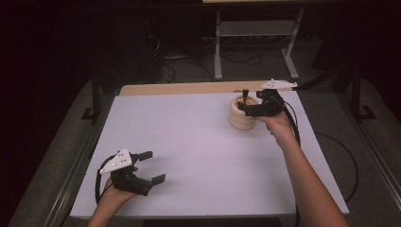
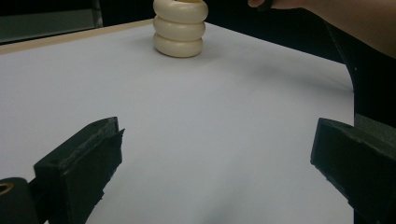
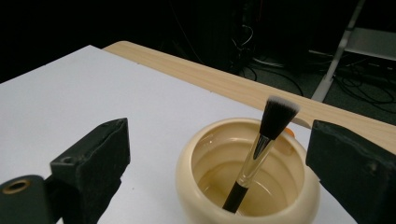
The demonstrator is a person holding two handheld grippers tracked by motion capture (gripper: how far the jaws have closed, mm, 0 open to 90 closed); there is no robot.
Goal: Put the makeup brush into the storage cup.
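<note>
A cream ribbed holder (image 1: 242,112) stands at the far right of the white table (image 1: 189,142). It also rises at the top of the left gripper view as a cream holder (image 2: 180,28). Inside it leans a makeup brush (image 3: 261,149) with a black handle and white-tipped bristles, its brush (image 1: 245,96) head poking above the rim. My right gripper (image 1: 247,108) hovers open just above and right of the holder (image 3: 247,172), jaws either side of the brush without touching it. My left gripper (image 1: 152,166) rests open near the front left, nothing between its jaws.
A bare wooden strip (image 1: 189,88) runs along the table's far edge. Beyond it stand a metal shelf frame (image 1: 257,42) and loose cables (image 1: 179,66) on the dark floor. A person's forearm (image 1: 302,175) reaches across the right side of the table.
</note>
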